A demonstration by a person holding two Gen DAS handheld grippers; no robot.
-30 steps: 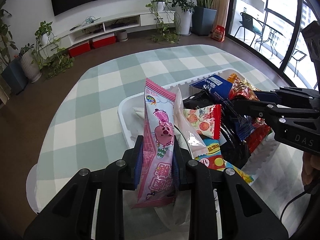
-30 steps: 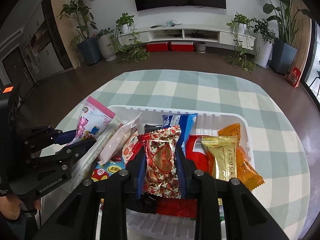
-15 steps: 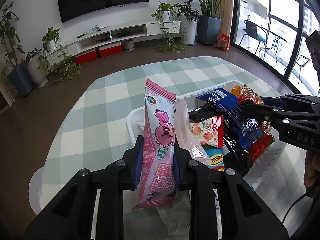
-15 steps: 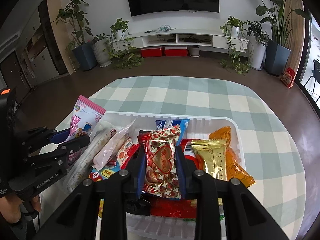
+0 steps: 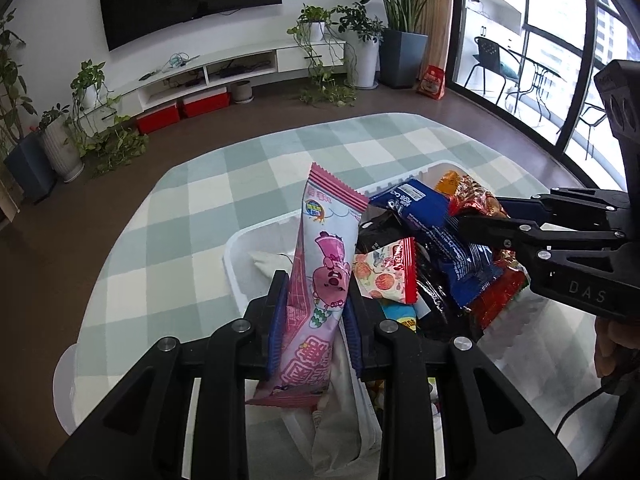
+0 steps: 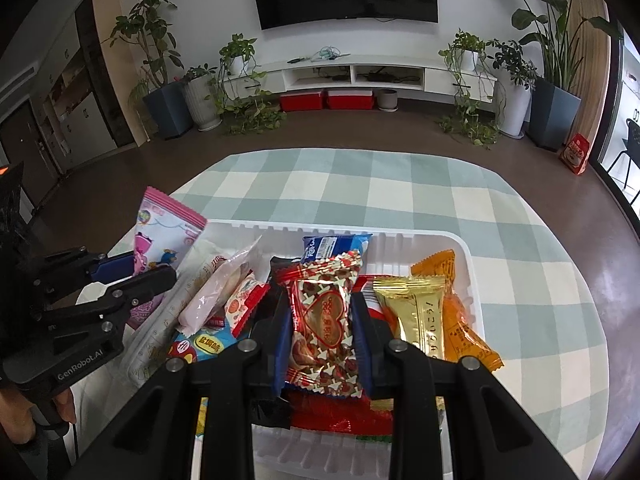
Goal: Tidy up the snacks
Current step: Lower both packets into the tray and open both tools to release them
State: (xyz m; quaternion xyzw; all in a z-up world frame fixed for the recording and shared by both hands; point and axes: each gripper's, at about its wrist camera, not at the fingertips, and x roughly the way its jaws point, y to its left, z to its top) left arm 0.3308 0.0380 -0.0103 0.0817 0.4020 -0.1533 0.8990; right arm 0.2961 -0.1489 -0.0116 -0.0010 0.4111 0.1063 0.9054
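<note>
**Lifting two packets clear of the snack tray**

Both packets have risen slightly relative to the white tray [image 6: 466,256] since the earlier frame. Left hand-held gripper [image 5: 314,312] is closed on the pink packet [image 5: 326,264], held upright above the tray's left end. Right hand-held gripper [image 6: 322,316] is closed on the red-and-gold heart packet [image 6: 324,316], above the tray's centre. The tray rests on the checked tabletop [image 6: 400,188]. Recommended procedure: keep both grips firm, raise each packet straight up until free of neighbouring wrappers such as the blue packet [image 5: 436,232], and keep the two grippers apart.
</note>
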